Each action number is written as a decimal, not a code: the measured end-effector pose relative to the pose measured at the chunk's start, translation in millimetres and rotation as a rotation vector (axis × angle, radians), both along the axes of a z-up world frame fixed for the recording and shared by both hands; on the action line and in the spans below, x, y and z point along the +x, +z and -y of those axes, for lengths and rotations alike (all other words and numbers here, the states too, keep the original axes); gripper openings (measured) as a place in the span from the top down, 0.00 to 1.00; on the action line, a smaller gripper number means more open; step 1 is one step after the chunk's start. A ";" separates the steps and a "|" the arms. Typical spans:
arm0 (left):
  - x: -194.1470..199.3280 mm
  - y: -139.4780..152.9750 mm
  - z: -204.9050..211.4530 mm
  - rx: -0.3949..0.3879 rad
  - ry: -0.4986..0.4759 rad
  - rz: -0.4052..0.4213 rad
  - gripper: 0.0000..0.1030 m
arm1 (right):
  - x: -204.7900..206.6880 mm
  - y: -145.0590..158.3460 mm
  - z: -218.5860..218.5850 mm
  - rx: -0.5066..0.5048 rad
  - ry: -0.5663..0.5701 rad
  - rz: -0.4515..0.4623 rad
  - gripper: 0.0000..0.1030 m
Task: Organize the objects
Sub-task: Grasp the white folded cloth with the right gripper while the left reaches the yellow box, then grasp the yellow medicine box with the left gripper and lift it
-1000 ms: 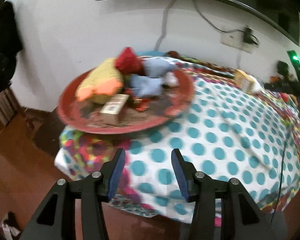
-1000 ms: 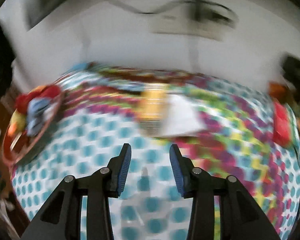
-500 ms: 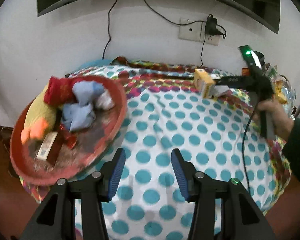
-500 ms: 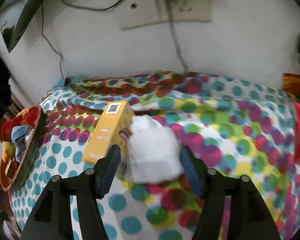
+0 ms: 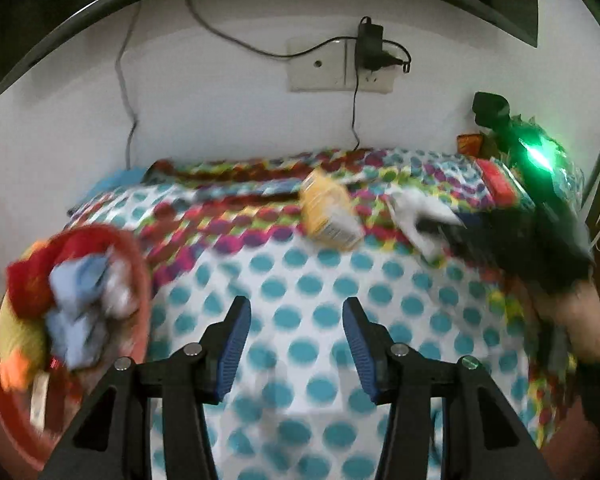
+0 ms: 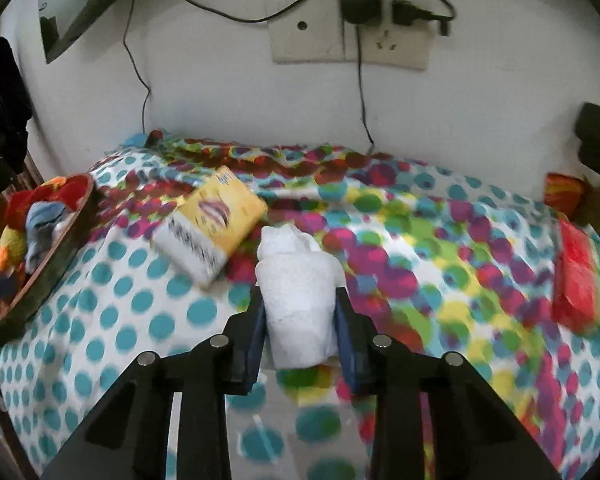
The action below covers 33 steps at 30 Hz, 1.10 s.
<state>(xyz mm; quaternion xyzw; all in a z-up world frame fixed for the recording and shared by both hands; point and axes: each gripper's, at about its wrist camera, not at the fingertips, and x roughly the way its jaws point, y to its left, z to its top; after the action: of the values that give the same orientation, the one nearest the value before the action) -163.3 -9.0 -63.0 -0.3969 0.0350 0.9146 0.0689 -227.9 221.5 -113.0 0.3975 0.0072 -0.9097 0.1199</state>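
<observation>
The dotted tablecloth (image 6: pixel 440 280) covers the tabletop. A red tray (image 5: pixel 138 280) of cloths overhangs its left edge. Near the back edge lies a yellow box (image 6: pixel 216 224); just beside it, the right gripper (image 6: pixel 300 320), having just closed, pinches a white cloth (image 6: pixel 296 300). The left gripper (image 5: pixel 296 348) hangs spread and empty.

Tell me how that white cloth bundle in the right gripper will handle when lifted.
The white cloth bundle looks soft and light. It bulges between the right gripper, whose jaws have just closed on it, so it probably squashes. Its loose top will likely flop.

Left gripper (image 5: pixel 296 344) open, empty, above dotted cloth (image 5: pixel 312 280).
</observation>
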 end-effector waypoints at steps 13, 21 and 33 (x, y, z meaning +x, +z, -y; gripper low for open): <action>-111.3 -33.8 -44.3 -0.025 -0.084 0.125 0.49 | 23.5 -16.9 -5.3 0.043 -0.008 0.015 0.71; -145.9 -49.9 -52.6 -0.060 -0.027 0.110 0.49 | 23.7 -19.9 -1.8 0.063 -0.002 0.026 0.69; -144.2 -59.2 -45.6 -0.107 0.044 0.061 0.48 | 22.7 -22.0 0.4 0.071 0.005 0.032 0.64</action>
<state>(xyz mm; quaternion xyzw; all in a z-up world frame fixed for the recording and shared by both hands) -307.5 36.6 -122.2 -0.4283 0.0731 0.9002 0.0284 -205.2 221.1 -134.9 0.4159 0.0386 -0.9021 0.1080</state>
